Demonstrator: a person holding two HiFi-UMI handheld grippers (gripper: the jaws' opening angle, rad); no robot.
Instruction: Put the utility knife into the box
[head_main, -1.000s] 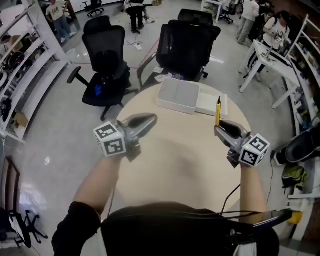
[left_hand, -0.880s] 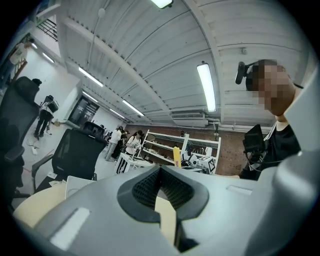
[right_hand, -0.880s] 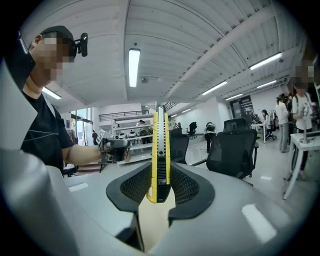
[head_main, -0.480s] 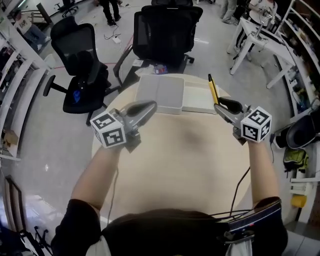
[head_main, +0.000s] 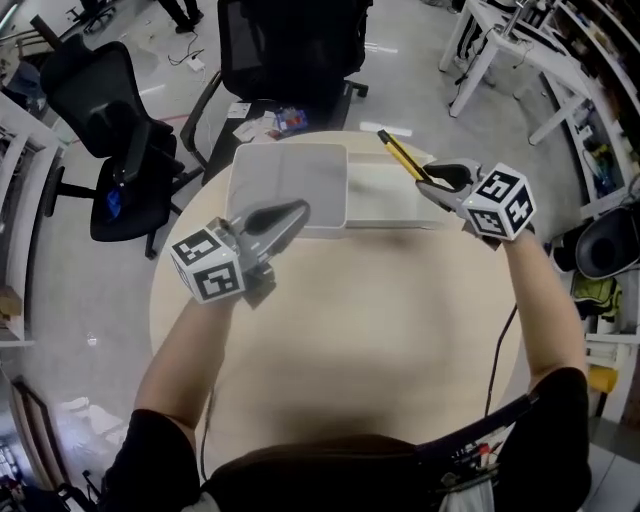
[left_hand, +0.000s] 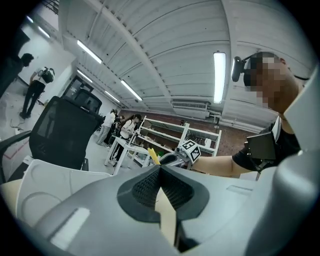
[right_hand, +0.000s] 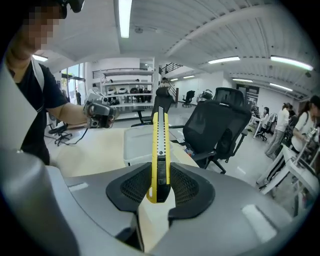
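The right gripper (head_main: 428, 184) clamps a yellow utility knife (head_main: 399, 156) between its pads, and the knife's long body sticks out forward past the jaws. It is held in the air above the far edge of the round table (head_main: 380, 310), over the white lid (head_main: 385, 200) that lies just right of the open white box (head_main: 290, 160). The left gripper (head_main: 297, 209) hovers at the box's near edge with its jaws pressed together and nothing between them.
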